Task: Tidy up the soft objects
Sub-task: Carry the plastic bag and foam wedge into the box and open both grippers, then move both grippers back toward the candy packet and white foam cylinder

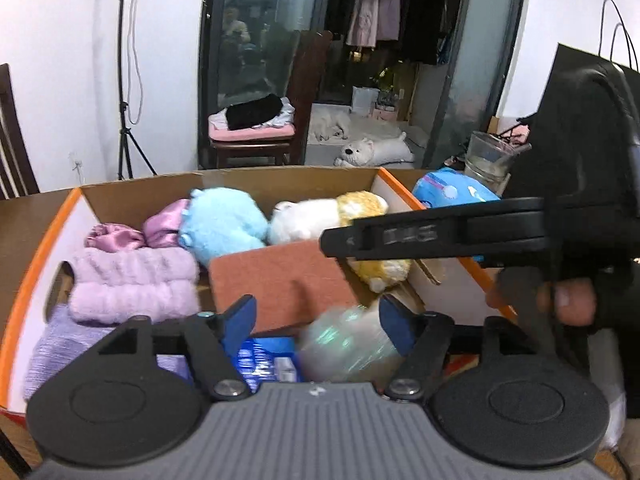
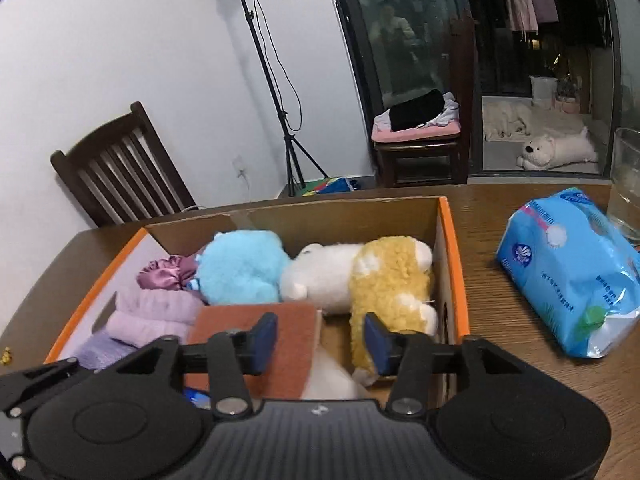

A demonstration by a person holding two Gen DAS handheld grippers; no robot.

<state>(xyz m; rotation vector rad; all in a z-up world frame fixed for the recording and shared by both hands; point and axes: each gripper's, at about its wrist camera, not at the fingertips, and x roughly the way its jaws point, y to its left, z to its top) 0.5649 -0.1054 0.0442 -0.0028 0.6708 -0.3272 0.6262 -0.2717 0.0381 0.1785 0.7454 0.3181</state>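
Note:
An orange-rimmed cardboard box (image 1: 32, 264) (image 2: 454, 240) holds a blue plush (image 1: 222, 222) (image 2: 240, 268), a white and yellow plush (image 1: 320, 220) (image 2: 384, 280), pink folded towels (image 1: 132, 284) (image 2: 152, 316), a purple satin cloth (image 1: 116, 236) (image 2: 164, 276) and a brown sponge pad (image 1: 276, 280) (image 2: 248, 316). My left gripper (image 1: 316, 322) is open above the box's near end, over a blurred clear plastic bundle (image 1: 348, 348). My right gripper (image 2: 320, 338) is open and empty above the sponge pad; it also shows in the left wrist view (image 1: 440, 236). A blue tissue pack (image 2: 572, 272) (image 1: 452, 192) lies on the table right of the box.
The box stands on a wooden table (image 2: 500, 320). A glass jar (image 2: 626, 184) (image 1: 492, 160) stands behind the tissue pack. A dark chair (image 2: 116, 172) is at the table's far left. A blue packet (image 1: 264, 364) lies in the box's near end.

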